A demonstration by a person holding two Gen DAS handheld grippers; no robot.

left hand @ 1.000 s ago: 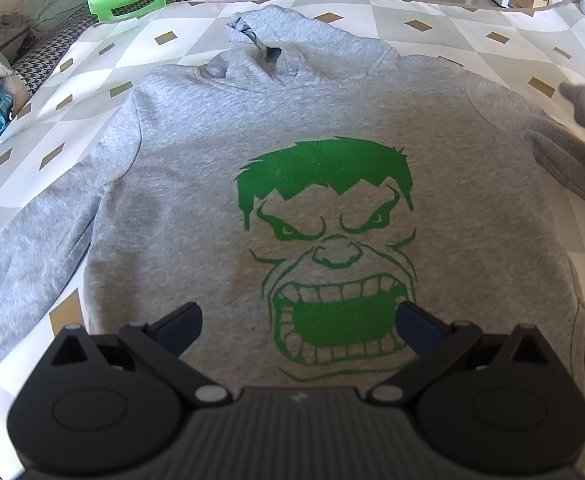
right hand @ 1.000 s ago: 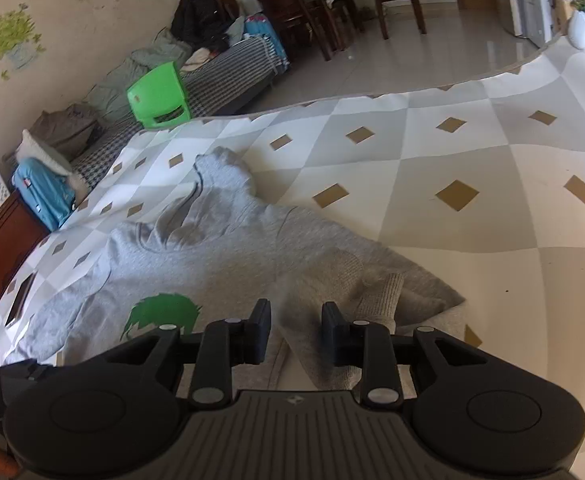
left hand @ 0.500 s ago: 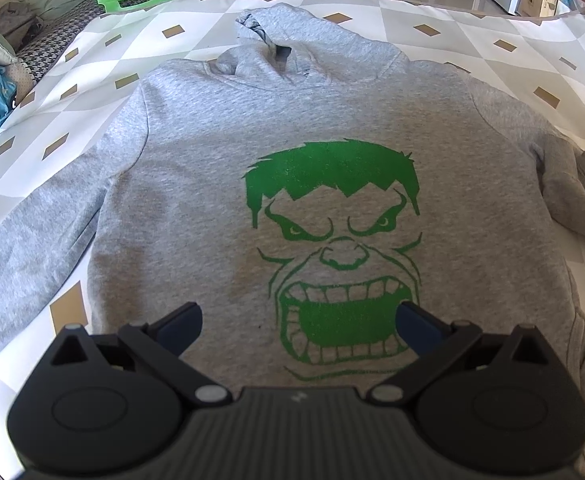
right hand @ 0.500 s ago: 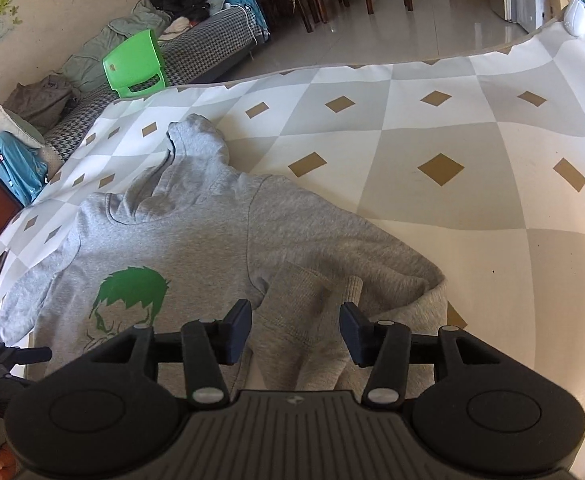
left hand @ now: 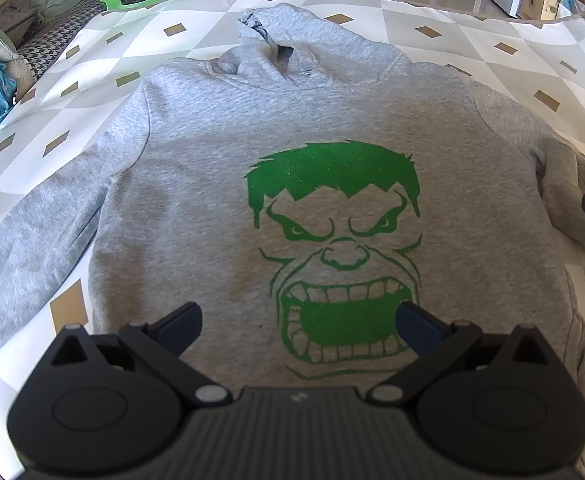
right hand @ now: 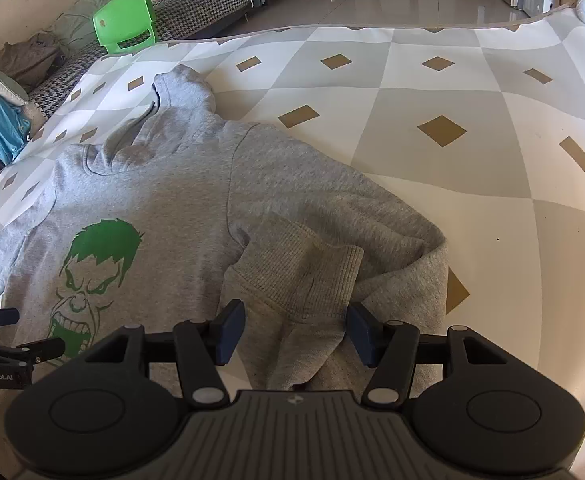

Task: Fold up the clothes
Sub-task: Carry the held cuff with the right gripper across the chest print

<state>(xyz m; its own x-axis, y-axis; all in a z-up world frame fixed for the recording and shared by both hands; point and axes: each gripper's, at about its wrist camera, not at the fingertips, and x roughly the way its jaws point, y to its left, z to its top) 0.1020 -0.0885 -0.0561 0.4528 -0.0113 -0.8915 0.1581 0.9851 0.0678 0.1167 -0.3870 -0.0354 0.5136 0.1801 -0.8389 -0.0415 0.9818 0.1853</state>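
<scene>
Left-wrist and right-wrist views, hoodie (left hand: 220, 184) on a checked sheet (right hand: 472, 168). The hoodie lies face up and mostly flat, hood (left hand: 312, 46) at 12 o'clock, green print (left hand: 336, 252) at centre. In the left-wrist view one sleeve (left hand: 36, 240) runs out straight toward 8 o'clock; the other is doubled back at 3 o'clock.

My left gripper (left hand: 298, 330) hangs over the lower chest, jaws spread wide, with nothing between them and no cloth touched as far as I can tell.

My right gripper (right hand: 294, 332) sits above the doubled-back sleeve. Its jaws are opening; the ribbed cuff (right hand: 304, 268) lies between the fingers (right hand: 228, 330), which do not press on it.

Judged risks:
- The cuff rests on a loose fold. If I close too high, I would likely pinch one layer only, and the sleeve would drag unevenly.
- If I close too deep, I could catch the body cloth beneath and pull the flat torso askew.
- With my left gripper off the cloth, nothing anchors the hoodie; a sideways tug may slide it across the smooth sheet.
</scene>
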